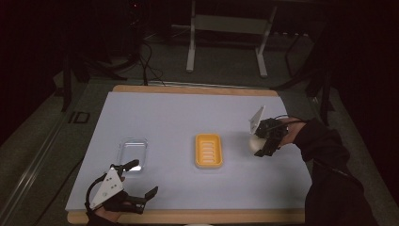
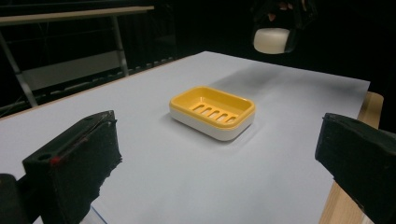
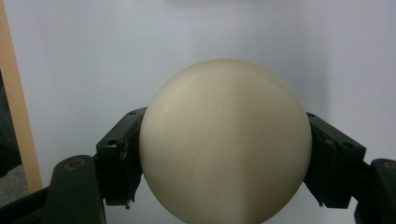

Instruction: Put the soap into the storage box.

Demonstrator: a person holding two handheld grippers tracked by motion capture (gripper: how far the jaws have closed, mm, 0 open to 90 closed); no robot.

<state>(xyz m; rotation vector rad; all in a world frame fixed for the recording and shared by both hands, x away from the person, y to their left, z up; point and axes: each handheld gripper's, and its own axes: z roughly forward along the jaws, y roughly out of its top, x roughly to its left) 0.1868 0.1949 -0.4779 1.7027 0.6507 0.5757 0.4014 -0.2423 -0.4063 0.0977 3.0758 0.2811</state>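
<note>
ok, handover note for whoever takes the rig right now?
Right gripper: shut on the cream soap bar, held above the table, right of the yellow soap dish.
Left gripper: open, nothing between its jaws, at the near left edge by the clear lid.
Done: soap picked up.
Left: probably set the soap in the dish, which sits empty mid-table; the lid may go on afterwards.

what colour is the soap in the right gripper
Cream, plain; the soap shows best in the right gripper view.
</note>
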